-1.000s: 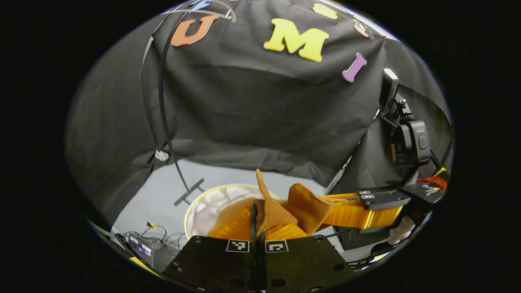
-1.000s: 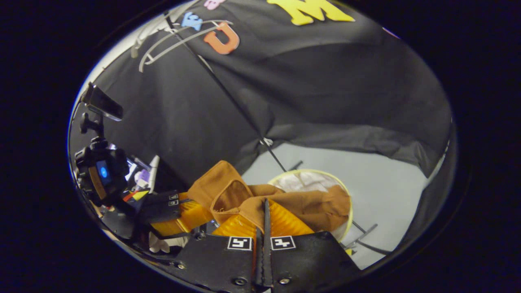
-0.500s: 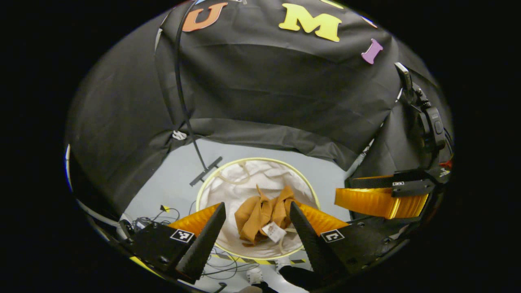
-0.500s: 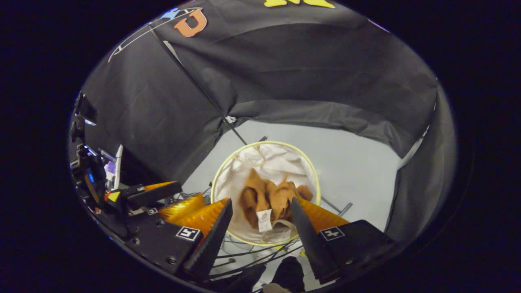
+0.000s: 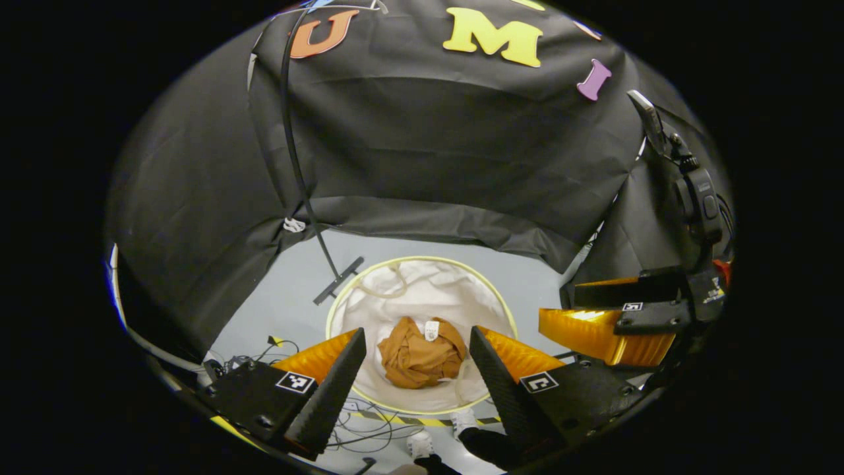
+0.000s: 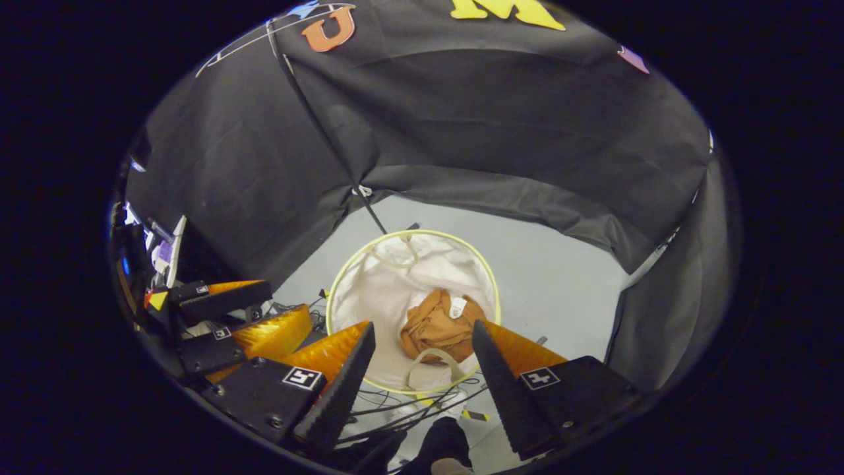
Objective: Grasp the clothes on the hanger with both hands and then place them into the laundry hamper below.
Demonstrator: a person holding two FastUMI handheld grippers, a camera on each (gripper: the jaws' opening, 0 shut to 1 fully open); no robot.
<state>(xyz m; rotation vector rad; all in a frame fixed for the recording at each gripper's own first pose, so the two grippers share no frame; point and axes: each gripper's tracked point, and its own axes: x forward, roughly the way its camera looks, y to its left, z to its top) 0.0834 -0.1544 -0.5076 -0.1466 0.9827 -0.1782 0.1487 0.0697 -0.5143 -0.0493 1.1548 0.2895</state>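
Orange clothes in hamper, cables beside, jaws apart

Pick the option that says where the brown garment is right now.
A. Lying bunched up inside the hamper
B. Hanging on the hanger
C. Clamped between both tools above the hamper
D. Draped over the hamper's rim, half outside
A. The brown garment lies crumpled on the white lining inside the hamper, within its rim, while the left tool and the right tool both stand open above it, holding nothing.
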